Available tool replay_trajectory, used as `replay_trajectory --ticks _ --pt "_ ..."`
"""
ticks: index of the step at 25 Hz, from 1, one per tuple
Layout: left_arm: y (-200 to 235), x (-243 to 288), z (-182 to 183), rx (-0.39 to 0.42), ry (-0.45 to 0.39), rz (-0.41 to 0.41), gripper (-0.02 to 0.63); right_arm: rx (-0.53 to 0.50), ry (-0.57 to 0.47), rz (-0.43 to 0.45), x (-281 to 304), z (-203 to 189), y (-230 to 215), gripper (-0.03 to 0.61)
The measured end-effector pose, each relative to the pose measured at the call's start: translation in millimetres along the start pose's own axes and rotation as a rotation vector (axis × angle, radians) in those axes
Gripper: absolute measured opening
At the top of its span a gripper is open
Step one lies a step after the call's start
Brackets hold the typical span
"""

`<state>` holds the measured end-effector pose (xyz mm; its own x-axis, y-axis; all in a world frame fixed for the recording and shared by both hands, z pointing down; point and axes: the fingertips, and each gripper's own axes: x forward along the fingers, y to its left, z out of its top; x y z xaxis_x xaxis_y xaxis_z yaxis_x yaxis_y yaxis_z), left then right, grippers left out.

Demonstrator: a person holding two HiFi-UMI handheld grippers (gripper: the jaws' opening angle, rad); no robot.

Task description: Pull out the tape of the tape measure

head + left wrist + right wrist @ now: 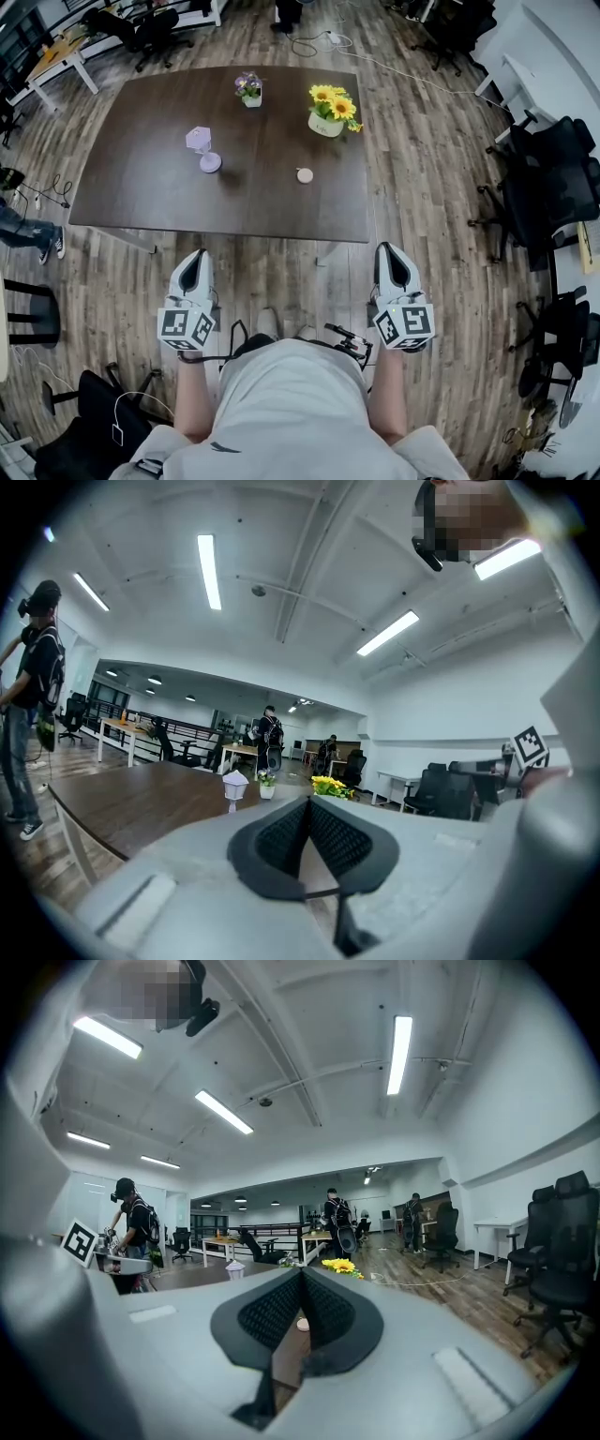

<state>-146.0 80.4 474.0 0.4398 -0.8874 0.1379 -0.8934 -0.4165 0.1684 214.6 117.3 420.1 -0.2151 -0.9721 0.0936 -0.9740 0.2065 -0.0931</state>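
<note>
The tape measure (305,175) is a small round pinkish case lying on the dark wooden table (141,187), right of centre near the front edge. In the right gripper view the tape measure (302,1325) shows as a small disc just past the jaw tips. My left gripper (194,259) and right gripper (390,251) hover over the floor in front of the table, well short of its edge. Both are shut with nothing between the pads. The left gripper (307,804) and right gripper (300,1275) point roughly level towards the table.
On the table stand a lavender lantern (203,150), a small pot of purple flowers (249,89) and a pot of sunflowers (330,111). Black office chairs (553,178) crowd the right side. A person (28,696) stands at the left, and others farther back.
</note>
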Motion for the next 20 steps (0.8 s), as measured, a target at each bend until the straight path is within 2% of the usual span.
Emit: replay_trajectory --ticks 8,20 --pt "11.2 -2.2 -2.8 -0.011 0.005 0.004 0.006 0.014 0.014 0.025 6.2 -1.6 12.0 0.000" --pt "52.1 13.0 -1.1 -0.028 0.015 -0.034 0.006 0.002 0.035 0.006 35.8 -4.2 39.1 0.000"
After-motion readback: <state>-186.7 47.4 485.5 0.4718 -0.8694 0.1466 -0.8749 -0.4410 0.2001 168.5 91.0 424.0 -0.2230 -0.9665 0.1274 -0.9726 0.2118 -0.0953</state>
